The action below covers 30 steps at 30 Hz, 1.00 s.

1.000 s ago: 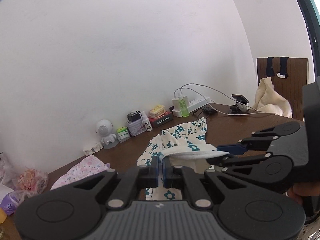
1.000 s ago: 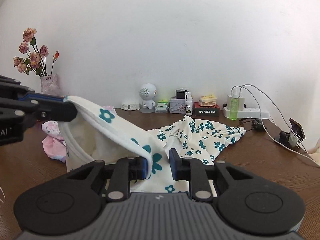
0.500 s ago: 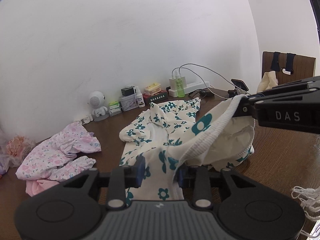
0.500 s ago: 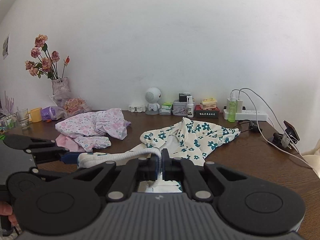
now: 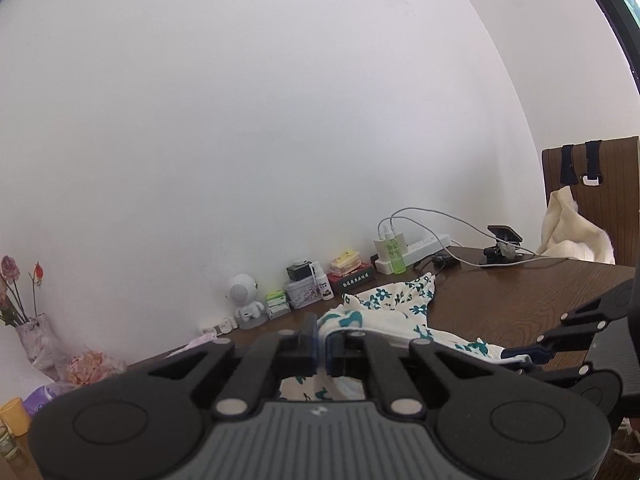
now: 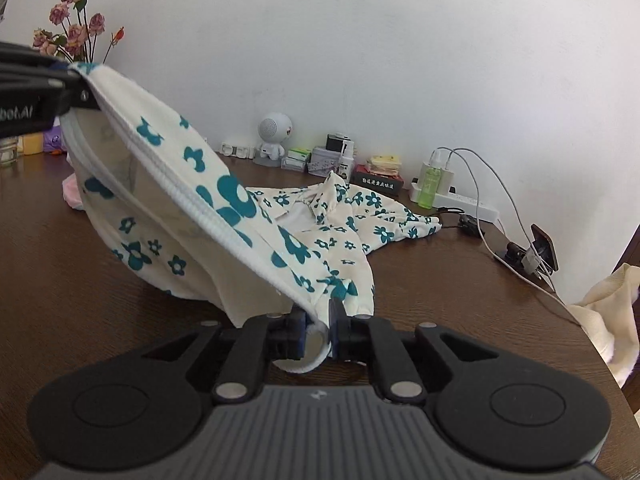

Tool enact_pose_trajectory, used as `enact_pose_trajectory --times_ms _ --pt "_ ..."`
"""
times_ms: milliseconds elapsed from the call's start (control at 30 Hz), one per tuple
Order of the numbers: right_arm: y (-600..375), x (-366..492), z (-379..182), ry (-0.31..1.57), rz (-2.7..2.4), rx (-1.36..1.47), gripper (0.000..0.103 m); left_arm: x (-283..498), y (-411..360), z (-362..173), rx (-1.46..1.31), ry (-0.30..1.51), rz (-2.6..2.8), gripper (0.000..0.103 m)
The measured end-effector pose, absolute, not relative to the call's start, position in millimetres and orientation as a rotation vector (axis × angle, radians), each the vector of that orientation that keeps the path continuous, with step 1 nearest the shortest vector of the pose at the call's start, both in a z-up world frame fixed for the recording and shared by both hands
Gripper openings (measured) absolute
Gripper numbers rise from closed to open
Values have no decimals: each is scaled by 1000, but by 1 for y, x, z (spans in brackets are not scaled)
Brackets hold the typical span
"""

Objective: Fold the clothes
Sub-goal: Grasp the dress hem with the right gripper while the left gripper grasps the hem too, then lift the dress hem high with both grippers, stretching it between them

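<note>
Both tools pinch the floral garment [image 6: 224, 200] by its ribbed hem: left tool [image 5: 322, 346] raised high, right tool [image 6: 318, 330] low over the surface [image 6: 460, 300].

A home: flower vase [image 6: 74, 20], toiletries, wooden table [image 6: 440, 280].

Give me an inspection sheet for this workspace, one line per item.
Surface: dark wood table.
Job's things: floral garment, ribbed hem lifted, rest on the table; pink clothes behind it.
Clutter: robot figurine, small boxes, green bottle, flower vase.
Grippers: left claw and right claw both shut on the hem.
Cables: white leads from power strip to phone on a stand.
Surroundings: white wall, chair with cream cloth.
</note>
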State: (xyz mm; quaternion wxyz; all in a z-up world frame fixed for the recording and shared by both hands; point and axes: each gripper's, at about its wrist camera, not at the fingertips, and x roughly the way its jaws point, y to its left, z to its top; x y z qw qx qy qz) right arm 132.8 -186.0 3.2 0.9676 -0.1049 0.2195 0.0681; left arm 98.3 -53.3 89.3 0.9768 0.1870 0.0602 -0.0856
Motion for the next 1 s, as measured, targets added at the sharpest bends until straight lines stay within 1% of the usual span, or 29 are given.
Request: enact_pose_trajectory --times_ms 100,233,300,433,567,600,700,733,800,833,933,1000 --pt "-185 133 -5 461 94 -245 10 93 -48 91 371 101 -146 3" --pt "-197 125 0 441 89 -189 10 98 -38 76 358 182 -123 4" --pt "-203 121 6 424 87 -169 9 101 -32 66 347 232 -105 7" --pt "-220 109 21 412 144 -51 4 105 -20 43 302 349 -92 16" --pt "-232 98 32 399 173 20 4 101 -15 28 255 432 -98 26" --pt "-233 96 34 392 170 20 4 99 -14 24 240 451 -101 27" --pt "-233 89 39 371 154 6 4 95 -15 20 195 479 -115 26" --pt "-233 88 38 369 146 3 4 93 -16 20 193 477 -119 24" --pt "-233 86 36 374 129 -2 4 88 -19 20 195 469 -131 13" --pt "-234 84 34 382 123 1 5 86 -20 20 198 464 -137 5" --pt "-235 83 27 415 119 19 5 83 -25 28 222 426 -135 3" --pt "-235 90 31 411 122 14 4 93 -27 46 260 368 -120 3"
